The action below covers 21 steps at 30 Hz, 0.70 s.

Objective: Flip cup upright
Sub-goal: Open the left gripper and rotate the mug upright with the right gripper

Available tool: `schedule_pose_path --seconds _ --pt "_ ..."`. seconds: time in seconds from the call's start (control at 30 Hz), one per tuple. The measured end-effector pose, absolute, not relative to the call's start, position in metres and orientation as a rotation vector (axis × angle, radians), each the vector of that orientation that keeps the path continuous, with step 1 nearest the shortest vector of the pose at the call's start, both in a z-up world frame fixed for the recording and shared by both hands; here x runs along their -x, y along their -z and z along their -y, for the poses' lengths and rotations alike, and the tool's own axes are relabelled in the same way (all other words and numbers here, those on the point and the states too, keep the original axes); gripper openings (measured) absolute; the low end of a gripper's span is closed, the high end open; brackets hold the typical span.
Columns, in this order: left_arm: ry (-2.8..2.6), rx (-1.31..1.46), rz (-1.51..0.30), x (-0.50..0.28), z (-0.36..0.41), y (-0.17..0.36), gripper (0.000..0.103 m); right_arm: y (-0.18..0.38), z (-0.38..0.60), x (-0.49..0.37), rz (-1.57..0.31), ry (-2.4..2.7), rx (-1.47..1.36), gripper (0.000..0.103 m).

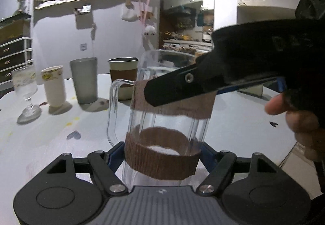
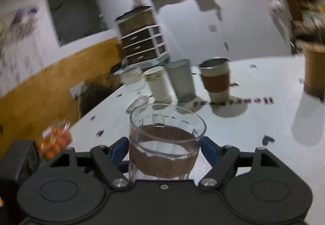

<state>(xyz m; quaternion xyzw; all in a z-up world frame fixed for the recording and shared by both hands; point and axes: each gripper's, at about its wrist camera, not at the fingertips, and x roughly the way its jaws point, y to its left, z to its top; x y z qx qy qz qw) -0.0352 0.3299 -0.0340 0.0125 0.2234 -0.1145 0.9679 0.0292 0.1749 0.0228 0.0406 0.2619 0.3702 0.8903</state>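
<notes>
Left wrist: both claws, left claw point(image 1: 162, 153) and right claw point(image 1: 158, 94), pinch the clear cup point(image 1: 162, 115).

A row of four vessels stands upright on the white table point(image 1: 233, 123): stemmed glass point(image 1: 25, 90), patterned paper cup point(image 1: 54, 85), grey tumbler point(image 1: 84, 80), sleeved coffee cup point(image 1: 122, 74). Adjacent vessels sit near each other, apart. Heart-shaped marks dot the tabletop. Right wrist view, blurred: same row, plus a brown cup point(image 2: 314, 70) well apart at the right edge and a bag of orange fruit point(image 2: 55, 140) off the table's left side. Drawer unit point(image 2: 143, 43) against the back wall.
</notes>
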Motion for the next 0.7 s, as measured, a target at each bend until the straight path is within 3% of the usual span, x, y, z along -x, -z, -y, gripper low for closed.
schedule_pose_path --seconds 0.33,0.47,0.53,0.6,0.7 --pt "0.2 0.05 -0.44 0.047 -0.339 0.042 0.077 -0.032 -0.2 -0.008 -0.536 -0.816 0.061 0.089" --pt "0.199 0.064 -0.44 0.044 -0.341 0.042 0.078 -0.028 -0.206 -0.01 -0.56 -0.847 0.073 0.079" --pt "0.184 0.055 -0.426 0.045 -0.341 0.04 0.085 -0.028 -0.207 -0.011 -0.553 -0.852 0.08 0.079" --pt "0.153 0.048 -0.403 0.046 -0.343 0.038 0.101 -0.029 -0.207 -0.018 -0.547 -0.86 0.083 0.078" --pt "0.134 0.056 -0.375 0.047 -0.347 0.034 0.102 -0.032 -0.204 -0.037 -0.514 -0.807 0.086 0.078"
